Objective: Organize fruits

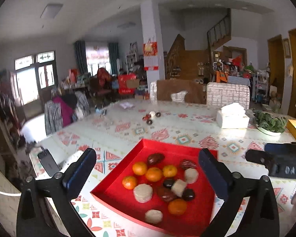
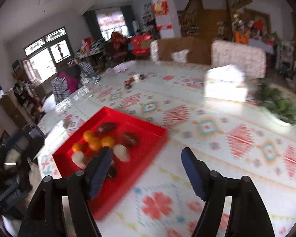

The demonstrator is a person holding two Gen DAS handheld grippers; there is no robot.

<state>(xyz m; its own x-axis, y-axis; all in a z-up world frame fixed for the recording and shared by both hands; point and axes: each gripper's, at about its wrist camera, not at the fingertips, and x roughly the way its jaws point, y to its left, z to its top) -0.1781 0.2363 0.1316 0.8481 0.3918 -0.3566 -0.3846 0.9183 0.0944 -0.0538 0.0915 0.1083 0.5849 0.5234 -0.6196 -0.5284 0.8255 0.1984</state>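
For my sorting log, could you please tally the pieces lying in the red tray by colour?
Orange fruits: 5
Pale round pieces: 4
Dark pieces, red-brown to black: 5
Total in the red tray: 14

Daylight from far windows (image 1: 35, 79); glare on table (image 2: 217, 148) beyond jaws. Right view motion-blurred. Fisheye edges dark, bent.
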